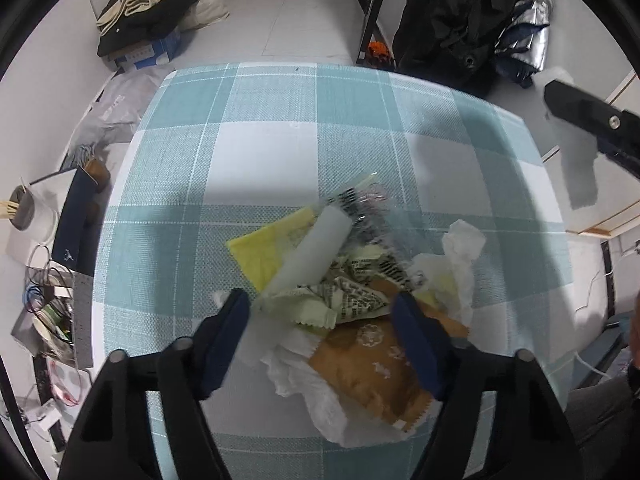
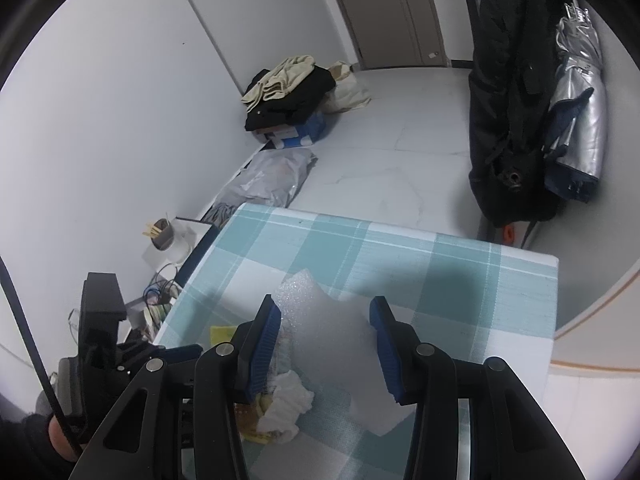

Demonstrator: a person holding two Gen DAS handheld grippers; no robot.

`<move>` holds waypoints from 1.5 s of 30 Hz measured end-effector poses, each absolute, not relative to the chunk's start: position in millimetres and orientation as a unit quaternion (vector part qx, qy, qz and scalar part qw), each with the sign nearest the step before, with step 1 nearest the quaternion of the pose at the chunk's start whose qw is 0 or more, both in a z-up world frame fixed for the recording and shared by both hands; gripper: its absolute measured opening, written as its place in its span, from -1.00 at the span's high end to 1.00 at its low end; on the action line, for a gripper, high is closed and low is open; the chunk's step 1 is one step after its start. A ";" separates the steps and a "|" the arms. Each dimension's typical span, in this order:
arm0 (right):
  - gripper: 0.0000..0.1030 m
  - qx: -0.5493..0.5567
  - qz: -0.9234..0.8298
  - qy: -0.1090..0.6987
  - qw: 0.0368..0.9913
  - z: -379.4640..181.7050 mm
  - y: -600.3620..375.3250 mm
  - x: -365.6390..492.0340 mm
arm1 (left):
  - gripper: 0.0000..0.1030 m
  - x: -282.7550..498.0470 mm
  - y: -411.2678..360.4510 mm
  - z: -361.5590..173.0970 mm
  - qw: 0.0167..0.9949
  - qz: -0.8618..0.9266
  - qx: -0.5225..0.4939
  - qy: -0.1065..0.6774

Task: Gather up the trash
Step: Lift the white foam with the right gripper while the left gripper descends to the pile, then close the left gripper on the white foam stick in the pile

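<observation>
A heap of trash [image 1: 352, 292] lies on the teal-checked tablecloth [image 1: 260, 140]: a brown snack wrapper [image 1: 372, 364], white tissue [image 1: 460, 248], a yellow sheet [image 1: 260, 252], printed wrappers and a white tube. My left gripper [image 1: 320, 328] points down over the heap, one blue pad on each side. Its right pad touches the brown wrapper, and the jaws stand apart. My right gripper [image 2: 326, 332] is shut on a white foam sheet [image 2: 332, 332] that spans its pads. In the left wrist view that sheet [image 1: 580, 176] hangs off the table's right side.
The table's far edge [image 1: 280, 66] drops to a pale floor. A clothes pile on a blue box [image 1: 148, 20] and a plastic bag [image 1: 116, 108] lie to the left. A dark coat [image 1: 452, 20] hangs at the right. A cup with sticks [image 1: 22, 208] and cables crowd the left side.
</observation>
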State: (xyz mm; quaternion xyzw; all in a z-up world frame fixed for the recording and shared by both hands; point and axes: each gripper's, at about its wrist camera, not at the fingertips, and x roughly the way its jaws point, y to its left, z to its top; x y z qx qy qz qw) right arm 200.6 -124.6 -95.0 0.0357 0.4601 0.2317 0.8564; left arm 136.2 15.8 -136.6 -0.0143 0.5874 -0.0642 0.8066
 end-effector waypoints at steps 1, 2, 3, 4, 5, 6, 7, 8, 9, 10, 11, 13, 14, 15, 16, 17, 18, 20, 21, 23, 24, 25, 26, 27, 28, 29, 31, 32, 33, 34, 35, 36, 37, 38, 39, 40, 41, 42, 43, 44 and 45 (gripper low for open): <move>0.13 0.036 0.232 0.460 0.856 -94.6 -125.1 200.1 | -0.29 135.8 16.6 -136.6 0.806 -0.065 -0.013 0.588; 0.13 0.036 0.232 0.460 0.856 -94.5 -125.2 200.1 | -0.28 135.2 16.7 -136.0 0.807 -0.066 -0.014 0.587; 0.13 0.034 0.231 0.459 0.857 -94.6 -125.1 200.2 | -0.24 134.4 16.0 -135.7 0.808 -0.066 -0.012 0.585; 0.13 0.031 0.230 0.458 0.858 -94.2 -124.8 199.9 | -0.21 133.6 15.7 -135.5 0.809 -0.067 -0.008 0.584; 0.13 0.029 0.229 0.458 0.859 -93.8 -124.2 198.7 | -0.19 133.4 14.8 -135.7 0.808 -0.067 -0.004 0.585; 0.13 0.026 0.229 0.457 0.859 -93.4 -123.4 198.1 | -0.17 134.0 13.6 -136.1 0.808 -0.066 -0.001 0.585; 0.13 0.024 0.229 0.456 0.860 -93.1 -122.3 197.0 | -0.16 133.6 12.5 -136.0 0.809 -0.065 0.000 0.585; 0.13 0.018 0.229 0.454 0.861 -93.0 -119.9 196.0 | -0.16 133.5 12.3 -135.8 0.809 -0.065 -0.001 0.584; 0.13 0.012 0.227 0.452 0.862 -92.5 -118.4 195.2 | -0.15 135.1 10.8 -136.5 0.810 -0.066 -0.004 0.583; 0.13 0.005 0.226 0.450 0.864 -92.0 -116.6 194.3 | -0.15 134.7 12.2 -136.2 0.810 -0.067 -0.008 0.583; 0.13 0.002 0.227 0.449 0.864 -92.0 -115.3 193.6 | -0.14 136.6 13.2 -136.9 0.810 -0.067 -0.013 0.582; 0.13 0.001 0.227 0.449 0.864 -92.3 -114.5 193.2 | 0.03 136.1 15.0 -134.2 0.813 -0.073 -0.022 0.577; 0.13 0.001 0.227 0.450 0.864 -92.6 -114.2 193.5 | 0.08 137.1 15.3 -132.8 0.814 -0.077 -0.025 0.575; 0.13 0.002 0.226 0.450 0.864 -92.9 -114.1 193.7 | 0.23 137.3 15.6 -131.5 0.816 -0.080 -0.027 0.571; 0.13 0.002 0.226 0.451 0.864 -93.2 -113.8 194.4 | 0.31 137.1 15.6 -131.1 0.817 -0.085 -0.028 0.570; 0.13 0.003 0.227 0.452 0.863 -93.8 -113.8 194.8 | 0.36 137.6 14.3 -133.4 0.814 -0.089 -0.030 0.573; 0.13 0.002 0.226 0.453 0.863 -94.2 -113.5 195.0 | 0.36 138.0 14.1 -135.2 0.812 -0.090 -0.031 0.576; 0.13 0.003 0.226 0.453 0.862 -94.2 -112.6 194.9 | 0.38 137.6 14.3 -136.7 0.811 -0.092 -0.034 0.577; 0.13 0.003 0.226 0.453 0.862 -94.1 -112.6 194.9 | 0.38 137.7 14.6 -136.5 0.810 -0.094 -0.037 0.578; 0.13 0.004 0.226 0.453 0.862 -93.8 -112.9 195.0 | 0.40 137.7 15.9 -133.9 0.810 -0.101 -0.044 0.575; 0.13 0.004 0.226 0.453 0.862 -94.1 -112.9 195.2 | 0.42 137.2 16.5 -132.8 0.810 -0.104 -0.046 0.576; 0.13 0.004 0.225 0.453 0.862 -94.4 -113.7 195.3 | 0.42 136.8 16.3 -132.1 0.808 -0.111 -0.050 0.576; 0.13 0.004 0.224 0.454 0.862 -94.8 -114.0 196.0 | 0.43 134.8 16.5 -131.1 0.807 -0.116 -0.052 0.576; 0.13 0.005 0.224 0.455 0.862 -95.5 -114.4 196.5 | 0.44 134.1 16.1 -130.6 0.806 -0.122 -0.054 0.576; 0.13 0.006 0.223 0.456 0.862 -96.1 -114.5 196.6 | 0.45 132.9 15.5 -129.5 0.806 -0.130 -0.055 0.575; 0.13 0.008 0.222 0.457 0.861 -96.5 -114.8 196.9 | 0.46 131.2 16.2 -128.0 0.806 -0.136 -0.056 0.573; 0.13 0.011 0.221 0.459 0.860 -96.8 -115.4 197.5 | 0.47 128.1 13.8 -125.2 0.808 -0.147 -0.050 0.568; 0.13 0.012 0.221 0.459 0.860 -96.8 -115.4 197.4 | 0.49 126.9 12.8 -123.9 0.810 -0.150 -0.048 0.565; 0.13 0.011 0.221 0.459 0.860 -96.6 -115.0 197.6 | 0.51 126.5 12.9 -124.1 0.809 -0.155 -0.050 0.565; 0.13 0.011 0.222 0.458 0.861 -96.6 -115.3 197.5 | 0.53 126.9 12.4 -124.4 0.809 -0.155 -0.050 0.565; 0.13 0.010 0.223 0.457 0.861 -96.5 -115.1 197.6 | 0.62 127.6 13.8 -125.0 0.810 -0.154 -0.050 0.564; 0.13 0.010 0.223 0.457 0.861 -96.5 -115.2 197.5 | 0.93 128.2 14.0 -124.8 0.810 -0.154 -0.049 0.564; 0.13 0.009 0.223 0.457 0.861 -96.7 -114.9 197.7 | 0.96 129.6 13.6 -124.8 0.809 -0.157 -0.051 0.565; 0.13 0.009 0.224 0.458 0.860 -97.3 -114.7 197.8 | 0.96 129.4 14.4 -123.8 0.810 -0.157 -0.053 0.562; 0.13 0.008 0.224 0.458 0.860 -97.7 -114.8 198.2 | 0.96 129.2 15.1 -123.3 0.812 -0.156 -0.052 0.561; 0.13 0.008 0.223 0.459 0.860 -98.4 -115.2 198.4 | 0.96 128.9 14.8 -123.8 0.811 -0.157 -0.049 0.561; 0.13 0.010 0.222 0.461 0.859 -98.6 -115.9 198.7 | 0.96 128.0 15.2 -124.0 0.812 -0.158 -0.048 0.561; 0.13 0.011 0.221 0.462 0.859 -98.9 -116.2 199.3 | 0.96 126.6 16.2 -123.4 0.812 -0.161 -0.051 0.559; 0.13 0.014 0.220 0.463 0.859 -99.1 -116.9 199.5 | 0.96 125.4 16.7 -122.3 0.812 -0.167 -0.058 0.557; 0.13 0.016 0.219 0.463 0.859 -99.0 -117.3 199.3 | 0.96 124.1 15.9 -120.3 0.812 -0.174 -0.059 0.553; 0.13 0.018 0.219 0.463 0.859 -98.7 -118.0 199.1 | 0.96 122.6 14.7 -118.1 0.815 -0.176 -0.056 0.549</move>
